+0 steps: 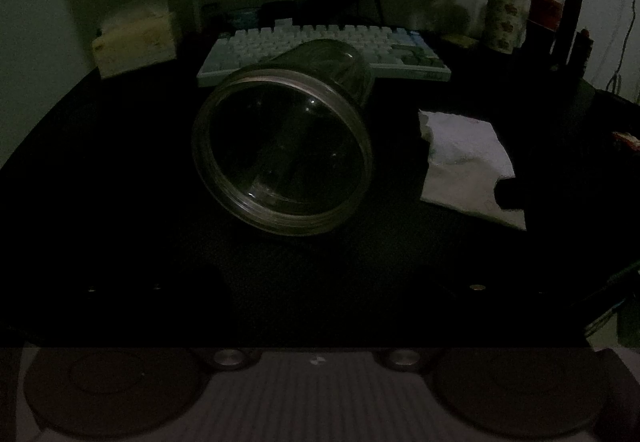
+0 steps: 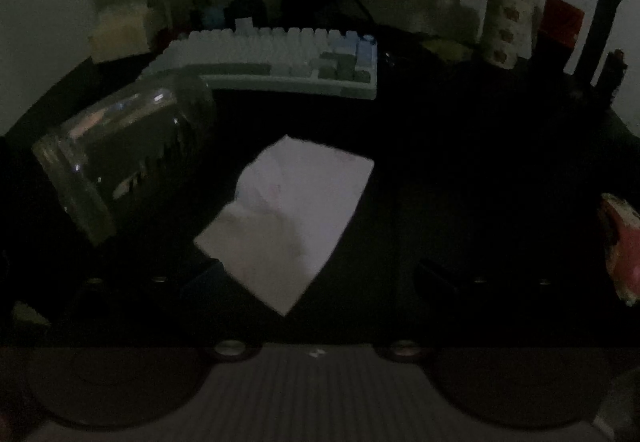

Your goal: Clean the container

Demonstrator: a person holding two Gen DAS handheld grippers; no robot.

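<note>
We judged that the glass jar (image 1: 282, 150), lying on its side at centre frame on the dark counter (image 1: 120, 182) beside the white tissue (image 2: 288, 218), could roll toward the keyboard (image 1: 324, 50) if nudged, and we couldn't tell either tool's spread in the gloom.

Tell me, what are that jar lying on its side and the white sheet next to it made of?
The jar looks like clear glass or hard plastic: the keyboard shows through its wall and small highlights glint on it. The white sheet seems to be soft matte tissue or paper towel, creased and slightly rumpled. The dim light leaves both uncertain.
</note>
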